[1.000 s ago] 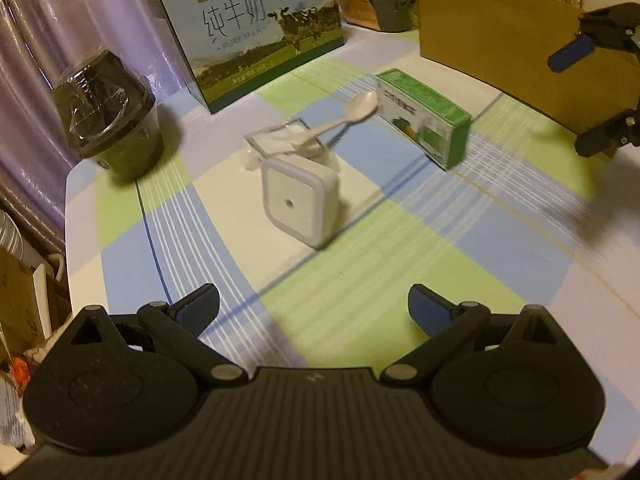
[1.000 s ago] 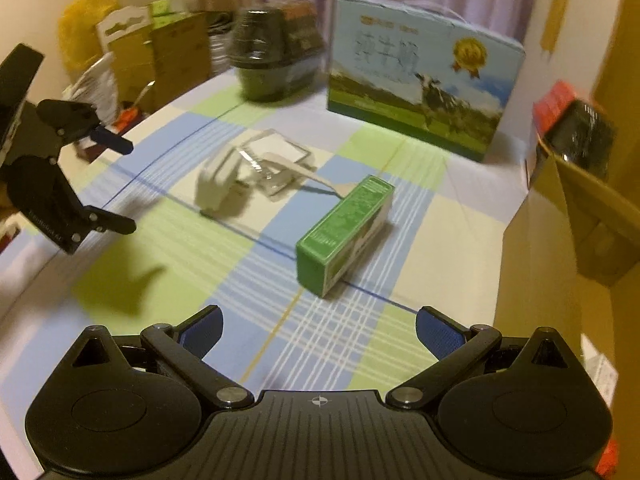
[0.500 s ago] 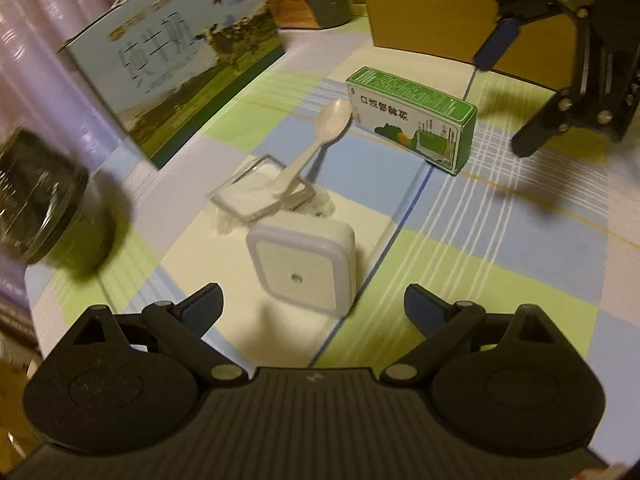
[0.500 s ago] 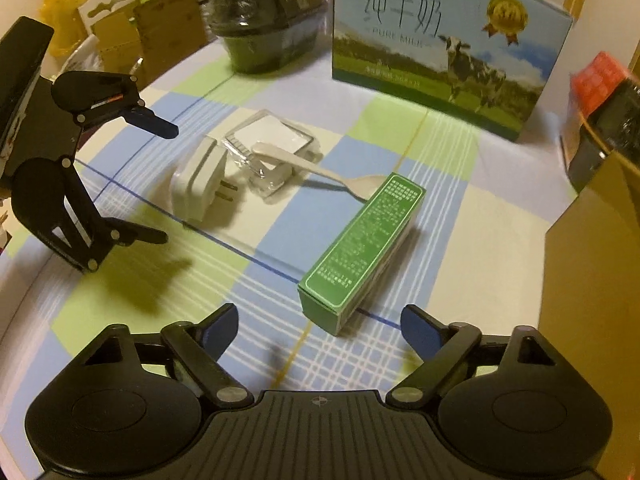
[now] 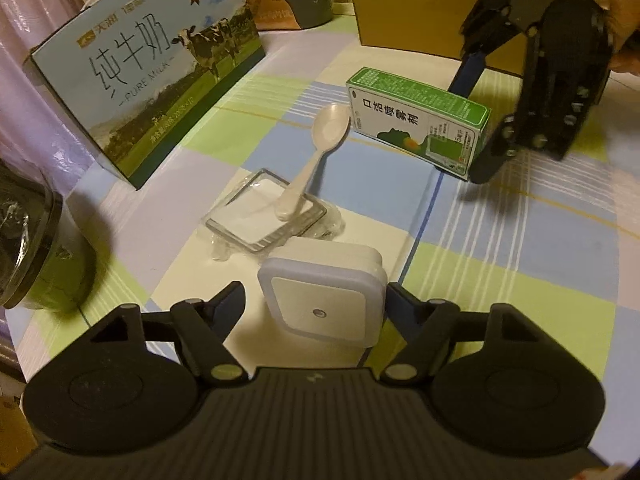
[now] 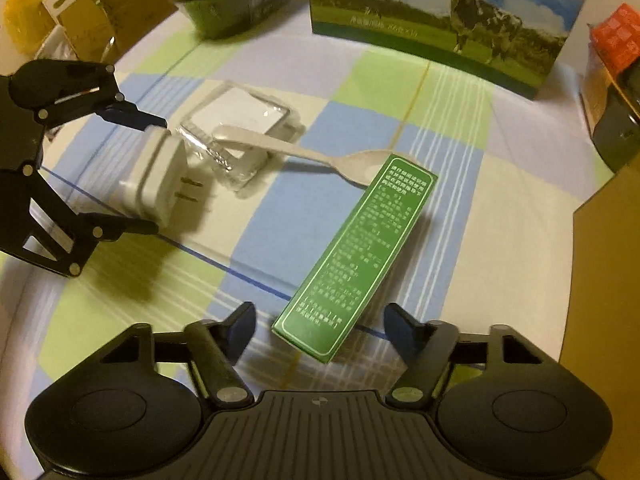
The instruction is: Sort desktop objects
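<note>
A white square plug-in night light (image 5: 326, 294) stands on the checked tablecloth, between the open jaws of my left gripper (image 5: 316, 300); it also shows in the right wrist view (image 6: 158, 188), with its prongs facing right. A green box (image 6: 352, 256) lies with its near end between the open jaws of my right gripper (image 6: 320, 322); it also shows in the left wrist view (image 5: 416, 120). A cream plastic spoon (image 5: 316, 160) rests across a clear-wrapped square packet (image 5: 266, 210), between the light and the box.
A large milk carton (image 5: 148, 68) stands at the back. A dark wrapped bowl (image 5: 24, 244) sits left. An open cardboard box (image 6: 604, 276) stands right of the green box. Red and dark packages (image 6: 612, 76) sit behind it.
Both grippers have moved forward and down: the left one now straddles the night light and the right one straddles the near end of the green box. Both stay open.
</note>
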### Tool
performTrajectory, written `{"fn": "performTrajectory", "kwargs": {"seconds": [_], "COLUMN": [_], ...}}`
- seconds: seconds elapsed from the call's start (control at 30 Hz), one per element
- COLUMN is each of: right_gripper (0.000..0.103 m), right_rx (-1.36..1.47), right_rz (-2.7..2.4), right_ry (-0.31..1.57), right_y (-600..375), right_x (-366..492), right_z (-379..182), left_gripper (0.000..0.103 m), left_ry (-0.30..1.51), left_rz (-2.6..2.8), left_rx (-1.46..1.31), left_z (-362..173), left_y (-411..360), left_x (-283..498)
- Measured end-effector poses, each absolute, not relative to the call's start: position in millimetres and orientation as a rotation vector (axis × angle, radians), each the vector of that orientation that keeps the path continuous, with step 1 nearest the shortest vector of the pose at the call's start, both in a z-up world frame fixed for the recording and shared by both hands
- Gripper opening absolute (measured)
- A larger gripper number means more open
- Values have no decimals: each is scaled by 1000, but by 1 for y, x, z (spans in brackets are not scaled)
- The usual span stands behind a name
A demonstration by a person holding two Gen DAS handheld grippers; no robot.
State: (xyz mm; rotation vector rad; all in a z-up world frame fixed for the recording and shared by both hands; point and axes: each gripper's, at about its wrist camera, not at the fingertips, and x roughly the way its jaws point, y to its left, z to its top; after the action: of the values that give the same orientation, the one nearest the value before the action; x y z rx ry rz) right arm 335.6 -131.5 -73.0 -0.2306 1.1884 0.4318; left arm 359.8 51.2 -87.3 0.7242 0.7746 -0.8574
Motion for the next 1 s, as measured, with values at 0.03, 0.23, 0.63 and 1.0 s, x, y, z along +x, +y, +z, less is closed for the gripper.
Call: {"fn": "performTrajectory", "kwargs": {"seconds": [0.03,0.23,0.63,1.0], "right_gripper": [58,39,27,27], "right_rx": [-233,-264,-265,-178], "right_rz": [429,425,453,421], "right_ry": [1196,1223,1217,1141], "right_y": [-130,-129,-166,-213], "right_x": [336,335,253,118], "right_z": [-74,-80,-78,-62], "left_gripper": [73,63,62,62], "left_ry": [779,794,861,938], "left_rz": [-862,-895,-895,-797], "left_rx": [733,759,740,669], "left_z": [-89,-97,-91,-80], "left_y": [50,47,24,-22], "left_x": [360,358,304,186]}}
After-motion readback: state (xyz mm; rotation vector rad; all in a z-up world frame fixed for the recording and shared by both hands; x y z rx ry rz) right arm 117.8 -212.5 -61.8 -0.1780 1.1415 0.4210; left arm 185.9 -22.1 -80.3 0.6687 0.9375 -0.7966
